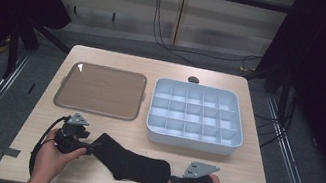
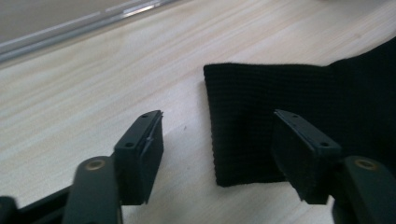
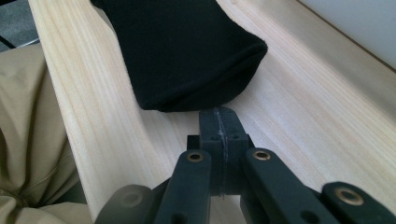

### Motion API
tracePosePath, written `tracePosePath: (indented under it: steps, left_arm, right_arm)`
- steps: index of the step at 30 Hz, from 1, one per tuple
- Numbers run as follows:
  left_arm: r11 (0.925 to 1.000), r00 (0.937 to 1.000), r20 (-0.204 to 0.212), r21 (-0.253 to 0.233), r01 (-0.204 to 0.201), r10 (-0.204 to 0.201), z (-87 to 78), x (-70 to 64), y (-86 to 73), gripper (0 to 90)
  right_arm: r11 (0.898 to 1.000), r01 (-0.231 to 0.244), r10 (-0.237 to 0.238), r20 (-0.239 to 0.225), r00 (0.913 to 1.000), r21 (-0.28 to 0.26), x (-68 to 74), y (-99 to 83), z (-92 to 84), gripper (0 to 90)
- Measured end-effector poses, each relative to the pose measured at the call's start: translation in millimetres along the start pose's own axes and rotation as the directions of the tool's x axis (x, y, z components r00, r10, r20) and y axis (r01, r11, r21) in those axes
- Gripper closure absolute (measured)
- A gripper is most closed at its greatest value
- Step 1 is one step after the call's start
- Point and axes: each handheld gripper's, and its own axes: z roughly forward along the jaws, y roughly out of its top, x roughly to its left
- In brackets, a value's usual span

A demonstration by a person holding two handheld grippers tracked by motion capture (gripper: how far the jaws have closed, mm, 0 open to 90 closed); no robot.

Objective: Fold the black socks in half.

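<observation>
Pale wood grain runs under both our tools on the table (image 1: 248, 172). Our left gripper (image 2: 219, 140) stands with its jaws apart, one over bare wood, one over the ribbed cuff of the sock (image 2: 280, 116), not pressing it. Our right gripper (image 3: 219, 128) has its jaws pressed together on nothing, tip just short of the sock's rounded toe. The sock lies flat near the front edge, between the two hands — black, knitted, slightly bent at the heel. We judge it light, soft and floppy; the cuff edge looks the best place to pinch. Farther back sit a tray (image 1: 66, 85) and a divided bin (image 1: 192, 142).
</observation>
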Motion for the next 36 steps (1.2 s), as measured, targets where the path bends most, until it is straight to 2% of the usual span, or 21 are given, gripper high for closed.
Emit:
tracePosePath:
  steps: [3, 7, 8, 11, 14, 17, 20, 27, 30, 36]
  left_arm:
    - [1.0, 1.0, 0.004, 0.009, -0.001, 0.001, 0.8, 1.0, 0.0, 41.4]
    - [0.9996, 1.0, 0.003, 0.027, 0.003, -0.003, 5.0, -1.8, 0.3, 52.1]
    - [0.999, 1.0, 0.005, 0.045, 0.0, 0.0, 6.8, -2.7, 1.5, 54.2]
    - [0.9982, 0.9999, 0.005, 0.06, -0.01, 0.01, 8.1, -4.1, 2.6, 58.1]
    - [0.9969, 0.9996, 0.027, 0.078, -0.006, 0.004, 9.1, -6.4, 4.3, 66.4]
    - [0.9962, 0.9996, 0.027, 0.088, 0.002, -0.004, 9.2, -7.6, 5.2, 71.4]
    - [0.9953, 0.9989, 0.04, 0.094, 0.022, -0.026, 9.1, -6.9, 5.3, 73.7]
    - [0.9935, 0.998, 0.044, 0.106, 0.041, -0.045, 8.5, -6.5, 6.9, 76.4]
    - [0.9925, 0.9961, 0.055, 0.105, 0.062, -0.068, 5.9, -5.4, 7.5, 76.5]
    - [0.9939, 0.9937, 0.081, 0.085, 0.071, -0.078, -2.3, -5.2, 12.2, 77.5]
  right_arm:
    - [1.0, -0.005, 0.005, -0.002, 1.0, -0.003, -0.4, -0.5, 0.0, 90.0]
    - [1.0, -0.004, 0.004, -0.003, 1.0, -0.002, -0.4, -0.5, -0.1, 90.0]
    - [1.0, -0.004, 0.004, -0.002, 1.0, -0.001, -0.2, -0.2, 0.0, 90.0]
    - [1.0, -0.001, 0.001, -0.001, 1.0, 0.0, 0.1, -0.2, 0.0, 90.0]
    - [1.0, -0.003, 0.003, 0.0, 1.0, -0.002, 0.5, -0.3, 0.3, 90.0]
    - [1.0, -0.003, 0.003, 0.001, 1.0, -0.002, 0.8, -0.1, 0.4, 90.0]
    - [1.0, -0.002, 0.002, 0.002, 1.0, -0.002, 1.5, 0.3, 1.0, 90.0]
    - [1.0, 0.008, -0.008, 0.015, 0.9999, 0.0, 3.0, 1.3, 1.8, 90.0]
    - [1.0, 0.013, -0.013, 0.015, 0.9998, -0.001, 3.3, 1.9, 2.4, 90.0]
    - [1.0, 0.002, -0.002, 0.011, 0.9999, -0.004, 2.3, 1.5, 2.2, 90.0]
